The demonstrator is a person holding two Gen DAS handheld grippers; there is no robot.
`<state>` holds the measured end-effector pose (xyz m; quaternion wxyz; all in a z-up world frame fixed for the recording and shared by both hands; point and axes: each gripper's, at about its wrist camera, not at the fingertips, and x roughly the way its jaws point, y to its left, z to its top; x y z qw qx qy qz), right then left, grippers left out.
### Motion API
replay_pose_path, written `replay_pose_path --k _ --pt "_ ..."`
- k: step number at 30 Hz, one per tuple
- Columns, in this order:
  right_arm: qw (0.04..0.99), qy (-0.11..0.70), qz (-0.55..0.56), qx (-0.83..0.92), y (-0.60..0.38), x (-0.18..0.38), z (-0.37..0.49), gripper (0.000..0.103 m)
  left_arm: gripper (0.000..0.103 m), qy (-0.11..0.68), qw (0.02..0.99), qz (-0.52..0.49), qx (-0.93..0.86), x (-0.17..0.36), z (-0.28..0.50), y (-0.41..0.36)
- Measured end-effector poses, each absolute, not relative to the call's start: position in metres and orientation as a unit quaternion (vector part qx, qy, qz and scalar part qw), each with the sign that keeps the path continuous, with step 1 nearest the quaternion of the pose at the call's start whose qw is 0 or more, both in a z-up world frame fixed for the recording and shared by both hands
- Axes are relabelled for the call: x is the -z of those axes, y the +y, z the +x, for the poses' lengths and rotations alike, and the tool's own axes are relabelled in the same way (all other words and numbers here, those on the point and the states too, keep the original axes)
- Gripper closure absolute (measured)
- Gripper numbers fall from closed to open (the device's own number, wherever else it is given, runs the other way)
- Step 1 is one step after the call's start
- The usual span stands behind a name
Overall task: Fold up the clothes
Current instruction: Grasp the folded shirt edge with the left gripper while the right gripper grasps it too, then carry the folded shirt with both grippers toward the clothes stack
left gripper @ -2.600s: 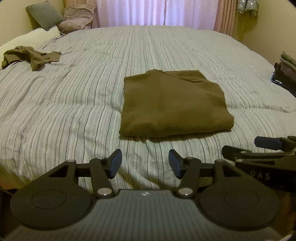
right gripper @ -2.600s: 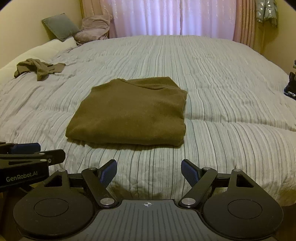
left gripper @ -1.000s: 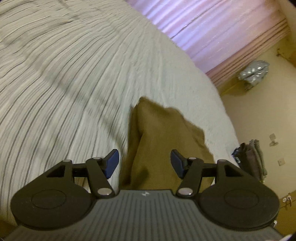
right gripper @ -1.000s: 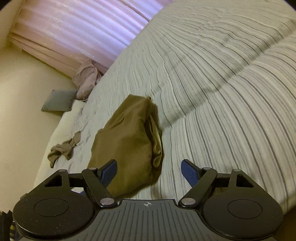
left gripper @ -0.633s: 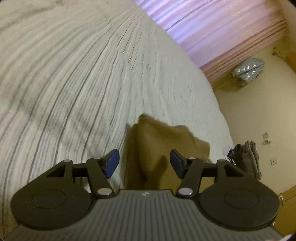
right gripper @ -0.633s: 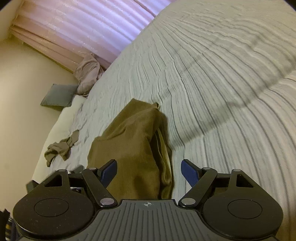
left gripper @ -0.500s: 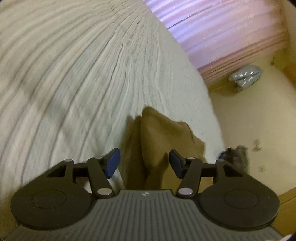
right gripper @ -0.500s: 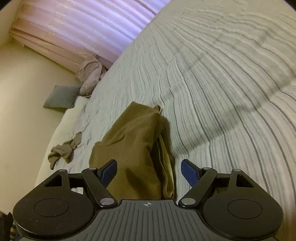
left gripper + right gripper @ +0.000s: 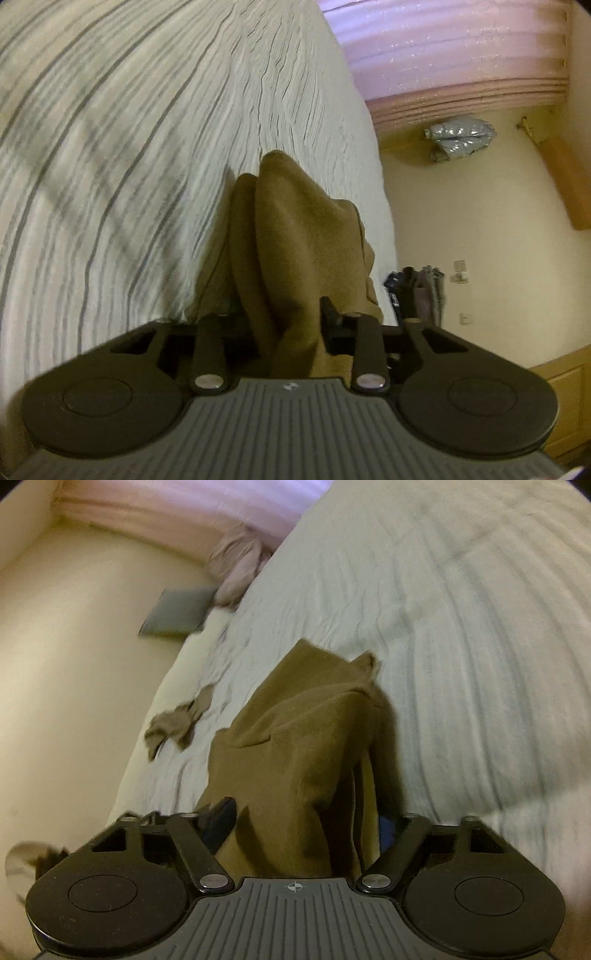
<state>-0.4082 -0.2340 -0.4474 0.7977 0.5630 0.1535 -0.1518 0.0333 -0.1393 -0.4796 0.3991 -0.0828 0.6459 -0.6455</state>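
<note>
A folded olive-brown garment [image 9: 295, 229] lies on the striped bed cover [image 9: 110, 147], its near edge bunched up and raised. My left gripper [image 9: 290, 321] is shut on that left edge; the cloth hides the left finger. In the right wrist view the same garment [image 9: 295, 738] fills the gap of my right gripper [image 9: 306, 823]. Its fingers [image 9: 221, 812] stand wide apart around the garment's right edge, so it is open. The cloth hides the lower side of the garment and the pads.
A crumpled olive garment [image 9: 177, 723] lies near the bed's far side, with a grey pillow [image 9: 177, 614] and a pinkish bundle [image 9: 236, 565] beyond it. Pink curtains [image 9: 443, 55] hang behind the bed. A pile of dark clothes [image 9: 421, 291] sits off the bed's edge.
Both grippers swung in from the front to the garment's two sides and pushed onto its edges. The left gripper has closed on the cloth, which is bunched and raised.
</note>
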Motion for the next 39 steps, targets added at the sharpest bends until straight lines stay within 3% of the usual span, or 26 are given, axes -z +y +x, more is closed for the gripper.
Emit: replay_pose_path --k 2,4,9,14,24,33,39 --pt "0.790 0.165 0.576 0.131 -0.243 0.457 -0.401 0.066 0.083 0.652 0.395 -0.086 0.642 0.483 0.034 -0.142" --pt "0.781 0.162 0.593 0.115 -0.250 0.463 -0.399 0.073 0.085 0.656 0.393 -0.087 0.638 0.484 0.034 -0.144" --pt "0.758 0.181 0.609 0.150 -0.250 0.442 -0.396 0.082 0.089 0.670 0.406 -0.064 0.618 0.458 0.028 -0.154" --pt "0.741 0.181 0.611 0.211 -0.235 0.377 -0.411 0.083 0.090 0.672 0.397 -0.021 0.625 0.382 0.007 -0.178" --pt "0.701 0.059 0.623 0.341 -0.185 0.202 -0.542 0.083 0.090 0.654 0.268 0.049 0.705 0.223 -0.105 -0.254" --pt "0.639 -0.062 0.601 0.476 -0.151 0.142 -0.681 0.083 0.090 0.625 0.138 0.136 0.756 0.182 -0.293 -0.348" --pt "0.624 -0.095 0.579 0.515 -0.205 0.129 -0.791 0.083 0.090 0.611 0.111 0.151 0.769 0.174 -0.431 -0.422"
